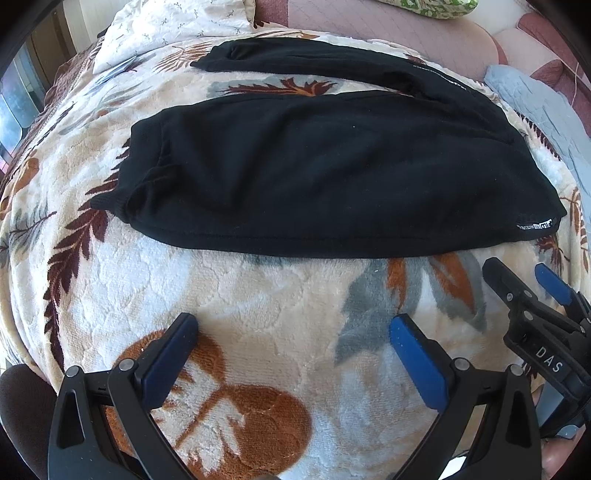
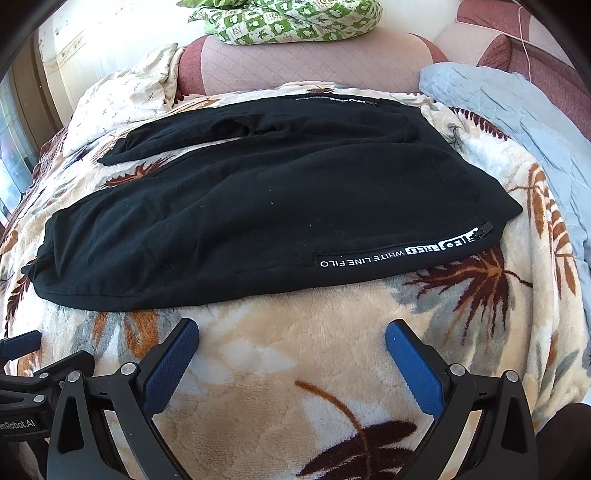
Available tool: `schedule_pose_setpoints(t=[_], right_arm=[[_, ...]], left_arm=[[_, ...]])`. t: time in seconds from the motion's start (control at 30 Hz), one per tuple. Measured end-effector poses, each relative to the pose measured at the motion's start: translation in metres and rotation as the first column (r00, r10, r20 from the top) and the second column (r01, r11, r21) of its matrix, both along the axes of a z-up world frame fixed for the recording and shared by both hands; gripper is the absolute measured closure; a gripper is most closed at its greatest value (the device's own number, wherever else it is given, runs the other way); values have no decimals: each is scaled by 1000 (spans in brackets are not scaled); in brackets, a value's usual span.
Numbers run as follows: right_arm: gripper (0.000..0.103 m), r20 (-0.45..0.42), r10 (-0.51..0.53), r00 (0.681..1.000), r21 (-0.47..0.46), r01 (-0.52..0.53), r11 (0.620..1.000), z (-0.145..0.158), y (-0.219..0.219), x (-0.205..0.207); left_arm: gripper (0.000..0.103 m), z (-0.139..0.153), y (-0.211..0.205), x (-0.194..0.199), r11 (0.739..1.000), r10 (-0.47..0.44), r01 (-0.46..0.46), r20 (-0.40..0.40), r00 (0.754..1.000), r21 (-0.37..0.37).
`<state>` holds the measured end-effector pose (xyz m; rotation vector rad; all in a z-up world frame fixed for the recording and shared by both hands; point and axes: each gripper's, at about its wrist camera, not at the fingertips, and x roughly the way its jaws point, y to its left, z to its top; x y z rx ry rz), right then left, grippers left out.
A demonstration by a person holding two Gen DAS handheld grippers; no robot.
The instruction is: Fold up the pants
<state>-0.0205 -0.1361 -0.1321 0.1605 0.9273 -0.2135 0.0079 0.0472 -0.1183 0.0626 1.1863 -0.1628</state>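
Black pants (image 1: pixel 314 166) (image 2: pixel 258 206) lie flat on a leaf-patterned plush blanket (image 1: pixel 258 295) (image 2: pixel 295 350). Their two legs spread toward the left and the waist is at the right. A white-lettered zip pocket strip (image 2: pixel 402 251) runs along the near right edge. My left gripper (image 1: pixel 295 332) hovers open over bare blanket, short of the near pant edge, with nothing between its blue pads. My right gripper (image 2: pixel 291 336) is also open and empty, just short of the same edge. The right gripper (image 1: pixel 524 284) also shows at the right edge of the left wrist view.
A light blue quilt (image 2: pixel 517 122) lies bunched at the right of the blanket. A cream pillow (image 2: pixel 122 99) sits at the far left, with a pink cushion (image 2: pixel 306 62) behind the pants. A green patterned bundle (image 2: pixel 295 18) rests on top of the cushion.
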Motion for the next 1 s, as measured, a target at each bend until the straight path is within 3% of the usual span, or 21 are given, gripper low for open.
schedule_pose_setpoints(t=[0.23, 0.4, 0.47, 0.57, 0.77, 0.9, 1.0], right_arm=[[0, -5, -1, 1000, 9, 1, 1000, -1, -2, 0], [0, -9, -1, 1000, 24, 2, 1000, -1, -3, 0], [0, -13, 7, 1000, 22, -7, 1000, -3, -4, 1], [0, 8, 13, 1000, 19, -13, 1000, -4, -4, -2], [0, 14, 26, 1000, -9, -25, 1000, -5, 1, -4], [0, -46, 37, 998, 1, -37, 999, 1, -2, 2], [0, -7, 7, 1000, -31, -7, 999, 16, -5, -3]], left_arm=[[0, -1, -1, -12, 1000, -23, 22, 60, 998, 20], [4, 8, 3, -12, 999, -41, 41, 40, 998, 4], [10, 17, 9, -12, 1000, -28, 28, 70, 997, 1], [10, 42, 18, -12, 1000, -4, 3, 156, 988, 2], [10, 101, 17, -19, 998, -30, 4, 370, 928, 69], [10, 137, 17, -22, 999, -39, 20, 467, 884, 46], [10, 163, 16, -24, 999, -39, 41, 537, 843, 9]])
